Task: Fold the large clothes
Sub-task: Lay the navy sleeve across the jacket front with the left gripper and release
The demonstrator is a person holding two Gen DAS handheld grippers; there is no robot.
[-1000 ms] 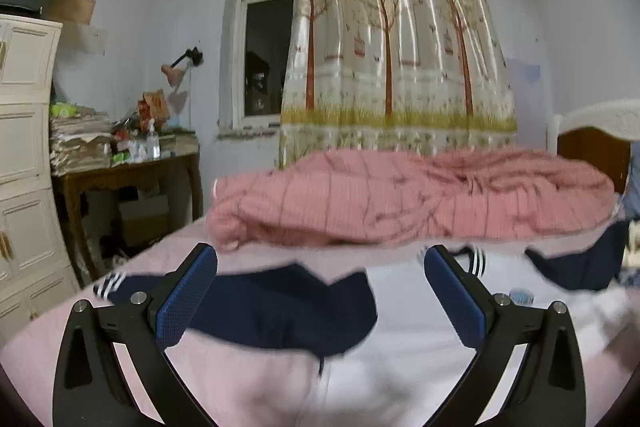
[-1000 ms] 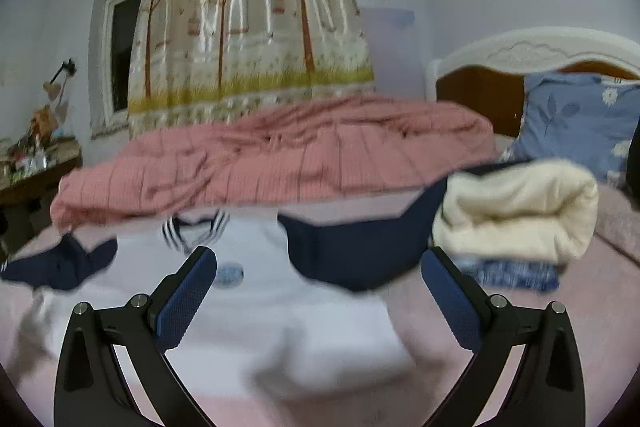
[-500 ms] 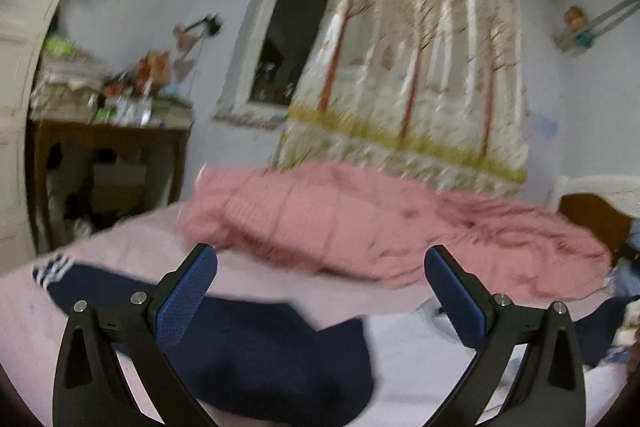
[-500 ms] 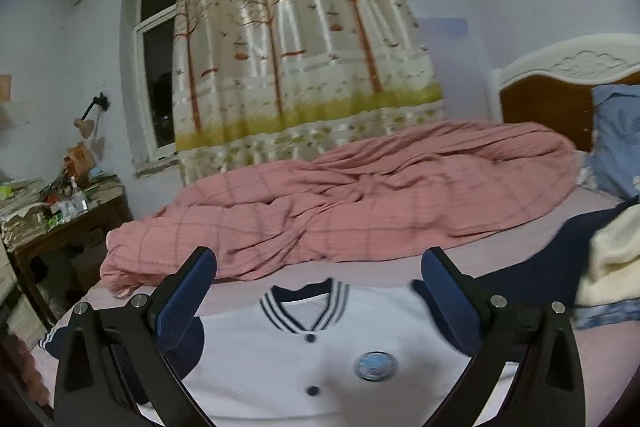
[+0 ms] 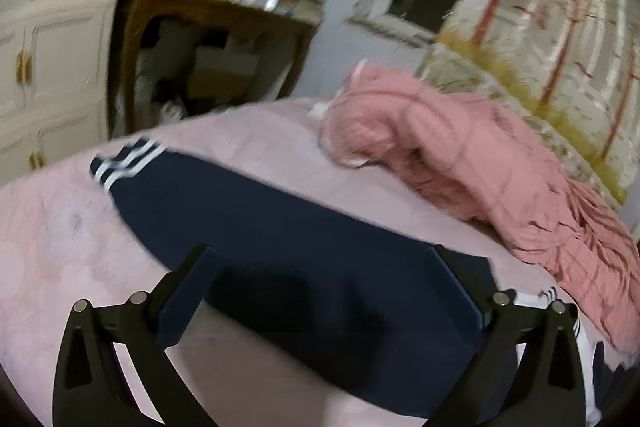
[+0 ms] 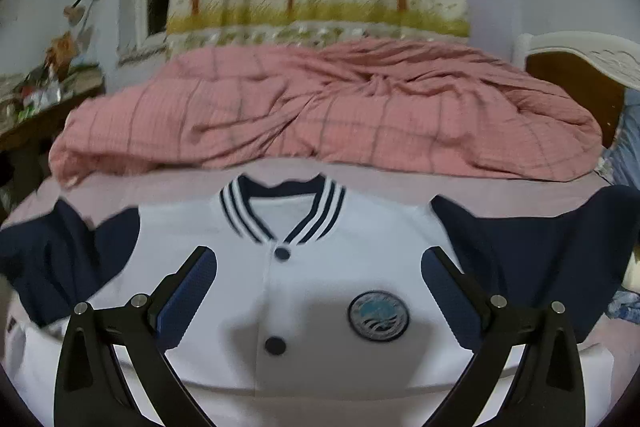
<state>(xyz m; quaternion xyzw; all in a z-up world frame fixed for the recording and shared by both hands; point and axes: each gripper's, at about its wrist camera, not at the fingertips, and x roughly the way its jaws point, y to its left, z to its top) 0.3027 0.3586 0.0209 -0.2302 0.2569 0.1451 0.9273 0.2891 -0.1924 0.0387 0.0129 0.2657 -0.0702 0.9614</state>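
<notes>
While jacket [image 6: 320, 291] lies flat on bed [image 5: 60, 247], left hand-held gripper [image 5: 320, 291] and right hand-held gripper [image 6: 320, 291] spread wide, holding nothing.

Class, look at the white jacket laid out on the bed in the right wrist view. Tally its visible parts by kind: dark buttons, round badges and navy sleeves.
Dark buttons: 2
Round badge: 1
Navy sleeves: 2
Total: 5

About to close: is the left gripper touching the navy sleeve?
Cannot tell. In the left wrist view the open left gripper frames the navy sleeve, but blur hides any gap.
</notes>
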